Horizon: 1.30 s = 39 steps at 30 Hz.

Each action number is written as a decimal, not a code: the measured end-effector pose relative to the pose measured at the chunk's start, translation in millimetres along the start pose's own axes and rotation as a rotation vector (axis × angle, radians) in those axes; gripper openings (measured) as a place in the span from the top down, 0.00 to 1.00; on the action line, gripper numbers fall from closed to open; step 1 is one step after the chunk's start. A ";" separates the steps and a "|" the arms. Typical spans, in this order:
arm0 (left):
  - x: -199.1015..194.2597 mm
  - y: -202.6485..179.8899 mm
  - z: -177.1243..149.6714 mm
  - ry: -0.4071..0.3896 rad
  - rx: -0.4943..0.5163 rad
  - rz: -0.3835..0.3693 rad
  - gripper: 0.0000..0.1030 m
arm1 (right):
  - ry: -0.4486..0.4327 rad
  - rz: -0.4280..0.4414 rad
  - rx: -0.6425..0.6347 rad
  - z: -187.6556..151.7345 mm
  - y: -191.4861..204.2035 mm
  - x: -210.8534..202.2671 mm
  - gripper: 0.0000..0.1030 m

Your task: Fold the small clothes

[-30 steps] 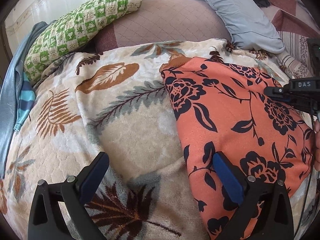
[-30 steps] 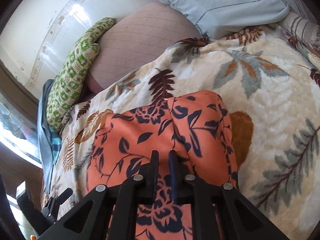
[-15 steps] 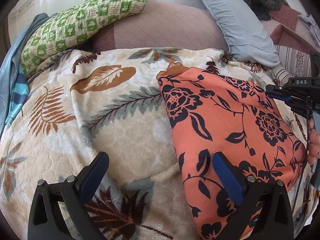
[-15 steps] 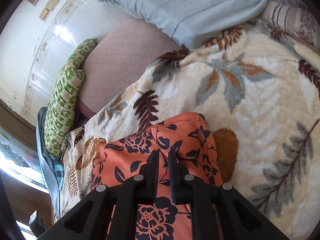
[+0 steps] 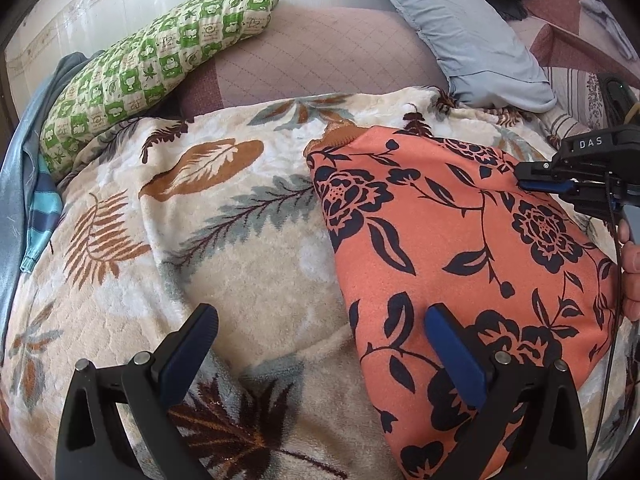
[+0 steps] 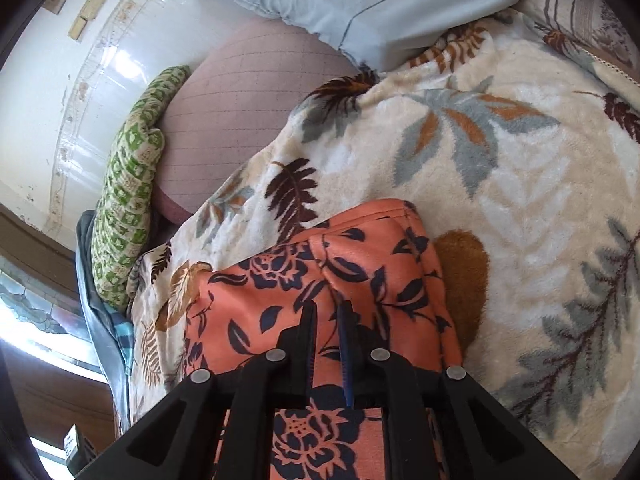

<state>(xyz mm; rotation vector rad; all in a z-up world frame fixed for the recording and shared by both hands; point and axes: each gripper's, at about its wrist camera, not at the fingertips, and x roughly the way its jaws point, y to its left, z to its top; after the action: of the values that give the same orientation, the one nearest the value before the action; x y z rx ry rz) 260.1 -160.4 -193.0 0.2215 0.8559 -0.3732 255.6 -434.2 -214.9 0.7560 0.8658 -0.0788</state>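
An orange garment with dark blue flowers (image 5: 440, 240) lies folded on a leaf-print blanket (image 5: 240, 260). My left gripper (image 5: 320, 314) hovers open over the garment's near left edge. One blue pad is above the cloth and the other above the blanket, with nothing between them. My right gripper (image 5: 520, 178) reaches in from the right, held by a hand (image 5: 630, 264). In the right wrist view the right gripper (image 6: 326, 308) is shut on a raised crease of the orange garment (image 6: 372, 264), close to its far edge.
A green patterned pillow (image 5: 152, 68), a pink quilted cushion (image 5: 320, 52) and a grey-blue pillow (image 5: 460, 28) line the far side against the wall. Blue striped clothing (image 5: 24, 184) hangs over the left edge. The leaf-print blanket (image 6: 500, 184) spreads bare to the right.
The right gripper has rolled a little with the cloth still pinched, and the garment's far edge now sits lower in its view. The left gripper stays open in about the same place.
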 end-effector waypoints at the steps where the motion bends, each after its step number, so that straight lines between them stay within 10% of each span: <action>1: 0.1 0.0 0.0 0.000 0.000 0.000 0.00 | 0.011 -0.014 -0.019 -1.7 2.3 5.9 0.87; 13: 0.8 -0.1 1.0 0.001 -0.005 0.003 0.00 | -0.016 0.046 -0.137 -5.9 33.7 -0.1 0.85; 32: 3.3 2.3 1.5 0.007 -0.017 -0.016 0.00 | 0.178 0.059 -0.292 -41.2 65.2 37.7 0.81; 39: -5.5 8.8 9.0 -0.027 -0.083 -0.112 0.00 | 0.111 0.055 -0.232 -25.0 39.8 -24.6 0.73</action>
<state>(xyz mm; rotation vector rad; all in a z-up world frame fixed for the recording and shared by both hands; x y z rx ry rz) 266.6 -154.2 -182.7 0.0910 0.8573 -0.4436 237.0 -394.5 -184.9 0.5702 0.9400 0.1121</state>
